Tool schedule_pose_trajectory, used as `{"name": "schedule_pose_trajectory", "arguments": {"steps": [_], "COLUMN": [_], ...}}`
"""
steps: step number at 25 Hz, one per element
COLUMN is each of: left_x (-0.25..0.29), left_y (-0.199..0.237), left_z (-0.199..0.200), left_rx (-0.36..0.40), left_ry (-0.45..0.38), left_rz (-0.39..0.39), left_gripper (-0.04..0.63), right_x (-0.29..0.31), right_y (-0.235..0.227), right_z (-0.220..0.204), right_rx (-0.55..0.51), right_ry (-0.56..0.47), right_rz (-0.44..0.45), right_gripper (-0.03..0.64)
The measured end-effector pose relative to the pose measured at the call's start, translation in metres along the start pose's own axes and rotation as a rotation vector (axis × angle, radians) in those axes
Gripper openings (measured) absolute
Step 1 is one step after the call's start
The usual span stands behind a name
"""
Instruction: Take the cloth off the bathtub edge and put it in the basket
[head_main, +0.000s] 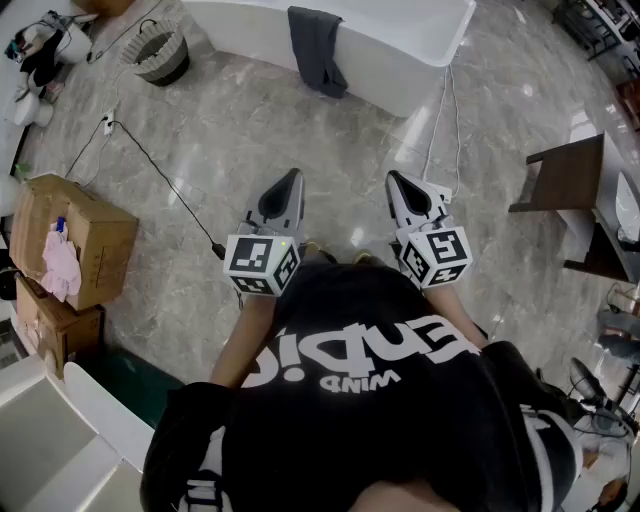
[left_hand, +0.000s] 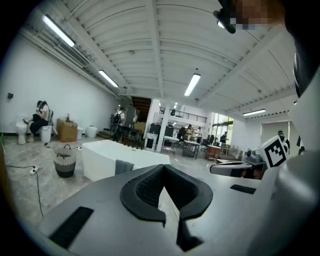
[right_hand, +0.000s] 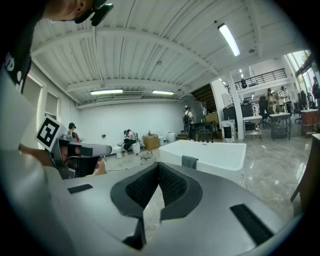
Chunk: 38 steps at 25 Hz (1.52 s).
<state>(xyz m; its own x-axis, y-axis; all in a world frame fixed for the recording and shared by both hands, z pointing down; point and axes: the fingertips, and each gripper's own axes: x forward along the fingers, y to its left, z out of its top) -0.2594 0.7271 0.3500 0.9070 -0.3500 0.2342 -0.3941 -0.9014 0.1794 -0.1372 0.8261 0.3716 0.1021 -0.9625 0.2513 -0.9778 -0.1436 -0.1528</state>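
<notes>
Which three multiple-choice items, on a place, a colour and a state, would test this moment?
1. Where is the cloth? A in the basket; B over the bathtub edge; C on the floor.
2. What colour is it? A red; B yellow; C dark grey.
3. How are the left gripper and right gripper? A both shut, empty; B both wide open; C one holds the cloth.
Answers: B, it hangs over the white rim; C, it reads dark grey against the tub; A, each gripper view shows jaws together on nothing.

Closed, empty left gripper (left_hand: 163, 170) faces cloth (left_hand: 123, 166) on bathtub (left_hand: 100, 155).
</notes>
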Motion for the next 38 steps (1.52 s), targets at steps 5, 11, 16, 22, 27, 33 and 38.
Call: {"name": "schedule_pose_trajectory", "arguments": {"steps": [5,11,16,22,27,33,38], "left_x": [0.008,0.02,0.035,0.07,0.117,0.179,0.225], "left_y": [0.017,0.044,0.067,0.092,0.114,0.14,0.163], "left_z": [-0.004,-0.008,0.001,0.005,0.018,0.04,0.065], "left_rx": [0.002,-0.003,-0.003,-0.014,-0.031,-0.037,-0.04], "left_ry": [-0.007,-0.007,-0.002,-0.002,0.004,0.011,-0.001], "left_rz": [-0.013,-0.043,-0.04,-0.028,-0.026,-0.013,0.008], "left_gripper": [0.012,0.012,0.012,0.012,0.012,0.012,0.012], "right_x": [0.019,0.037,0.059,0.102,0.151,0.214,0.261], "right_y": [0.005,0.008,0.0,-0.018,-0.046,-0.088,-0.113], "right_z": [-0.003,-0.003,-0.002,-0.001,0.015,0.043,0.067], "right_rx": [-0.002,-0.004,0.015,0.033,0.049,0.047,0.031], "right_ry": [-0.008,-0.018,-0.003,-0.002,-0.002,0.004,0.009], "right_rz": [0.005,-0.032,-0.054,-0.039,-0.028,0.001,0.038], "right_gripper": [0.014,0.014,0.014,0.014,0.014,0.014,0.014]}}
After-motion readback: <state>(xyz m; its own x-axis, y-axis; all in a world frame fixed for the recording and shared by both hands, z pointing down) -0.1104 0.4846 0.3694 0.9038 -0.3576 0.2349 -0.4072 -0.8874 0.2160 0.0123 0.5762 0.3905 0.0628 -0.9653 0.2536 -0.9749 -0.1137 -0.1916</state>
